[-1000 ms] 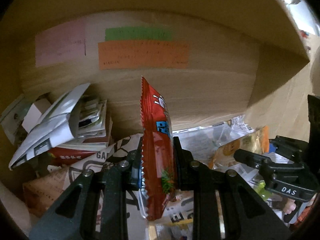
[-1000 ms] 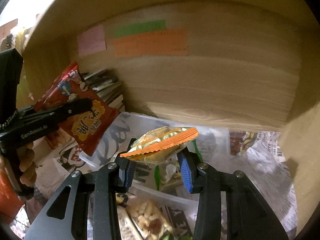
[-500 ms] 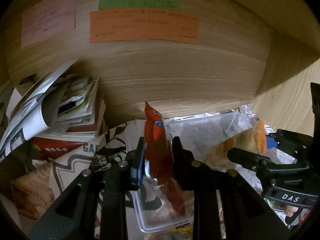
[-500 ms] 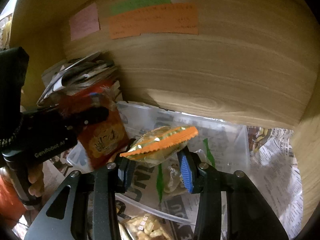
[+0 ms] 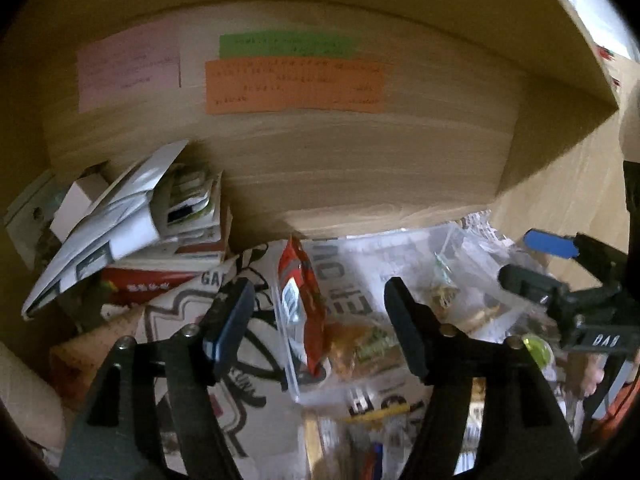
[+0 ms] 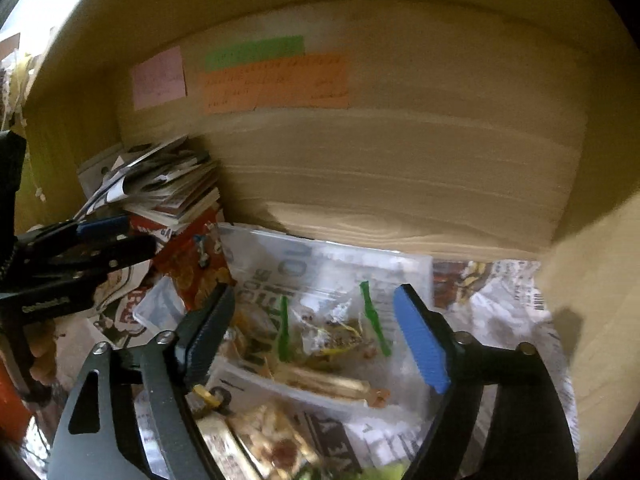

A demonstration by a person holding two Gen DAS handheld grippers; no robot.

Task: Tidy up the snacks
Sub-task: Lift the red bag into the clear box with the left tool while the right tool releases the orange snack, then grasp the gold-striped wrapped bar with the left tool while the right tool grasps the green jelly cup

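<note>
**Snacks land in clear tub**

A red packet (image 5: 301,300) stands against the plastic tub's (image 6: 416,268) left wall, beside green-edged bags (image 6: 332,328); both the left claw (image 5: 316,320) and right claw (image 6: 312,344) gape empty above, "DAS" legible on one

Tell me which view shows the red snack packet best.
The left wrist view: the red snack packet stands edge-on, centred, between the open left gripper fingers at the left wall of the clear plastic bin. The right wrist view shows its printed face, but blurred and partly hidden.
</note>
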